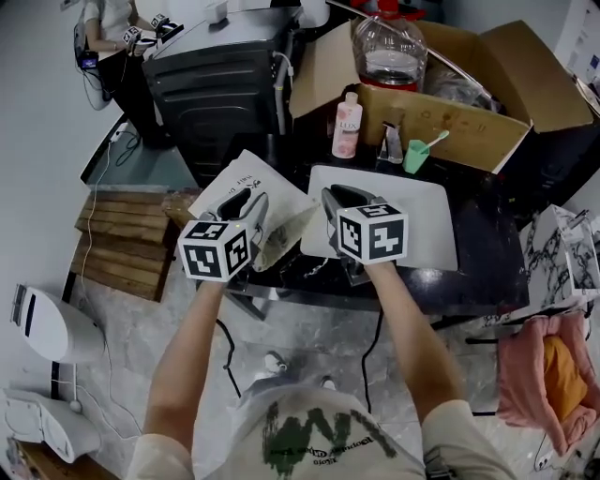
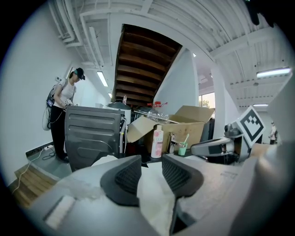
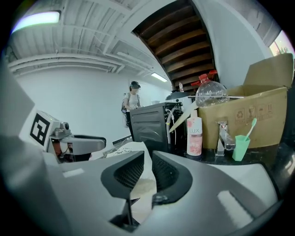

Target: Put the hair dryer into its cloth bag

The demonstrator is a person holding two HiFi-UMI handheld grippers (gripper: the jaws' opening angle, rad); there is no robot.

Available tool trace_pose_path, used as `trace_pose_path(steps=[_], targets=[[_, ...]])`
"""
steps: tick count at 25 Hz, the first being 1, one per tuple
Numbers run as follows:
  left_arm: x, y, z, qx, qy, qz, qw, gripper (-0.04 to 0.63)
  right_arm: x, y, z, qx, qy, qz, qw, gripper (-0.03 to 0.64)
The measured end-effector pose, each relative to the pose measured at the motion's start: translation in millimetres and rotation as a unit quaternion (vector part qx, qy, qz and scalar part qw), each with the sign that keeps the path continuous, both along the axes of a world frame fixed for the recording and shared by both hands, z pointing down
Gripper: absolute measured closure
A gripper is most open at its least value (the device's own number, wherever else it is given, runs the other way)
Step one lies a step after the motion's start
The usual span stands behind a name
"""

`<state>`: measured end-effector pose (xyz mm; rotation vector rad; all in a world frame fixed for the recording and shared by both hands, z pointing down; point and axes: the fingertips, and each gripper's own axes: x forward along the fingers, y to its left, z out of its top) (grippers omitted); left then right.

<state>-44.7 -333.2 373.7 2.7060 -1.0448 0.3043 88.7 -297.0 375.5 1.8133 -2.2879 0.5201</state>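
A cream cloth bag (image 1: 286, 230) hangs between my two grippers at the front edge of the dark table (image 1: 487, 272). My left gripper (image 1: 251, 208) has the bag's white cloth (image 2: 154, 193) filling the gap between its pads, which stand a little apart (image 2: 151, 173). My right gripper (image 1: 330, 202) is nearly closed, pinching an edge of the cloth (image 3: 138, 189) between its pads (image 3: 147, 170). Each gripper shows in the other's view. I cannot make out the hair dryer; a dark shape (image 1: 349, 272) sits under the right gripper at the table's edge.
A white mat (image 1: 417, 220) and a printed white sheet (image 1: 246, 173) lie behind the grippers. Further back stand a pink lotion bottle (image 1: 347, 125), a green cup (image 1: 417, 155), an open cardboard box (image 1: 459, 103) and a dark grey machine (image 1: 220, 84). A person (image 1: 103, 28) stands far left.
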Motion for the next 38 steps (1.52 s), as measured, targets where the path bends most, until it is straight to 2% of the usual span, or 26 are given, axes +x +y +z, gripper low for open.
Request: trace_pose_path(steps=[5,10,17,38], targets=[[-3.9,-4.4,-6.5,0.010,-0.004,0.000,0.9999,0.471,3.3,3.1,-18.3,0.024,0.021,0.015,0.999,0.577],[-2.9,-8.3,-16.1,0.037,-0.014,0.002,0.9992,0.495,5.4,5.9,-30.6,0.047,0.037,0.033,0.998,0.612],[-5.5,-15.5,-17.7,0.052,-0.025,0.004,0.9983,0.589,8.1,4.9,-34.7,0.058,0.040,0.048,0.996,0.618],[-17.5,-18.5,-11.3,0.041,-0.025,0.002,0.9988,0.590,-0.8,3.6,-28.4,0.054,0.040,0.049,0.997,0.618]])
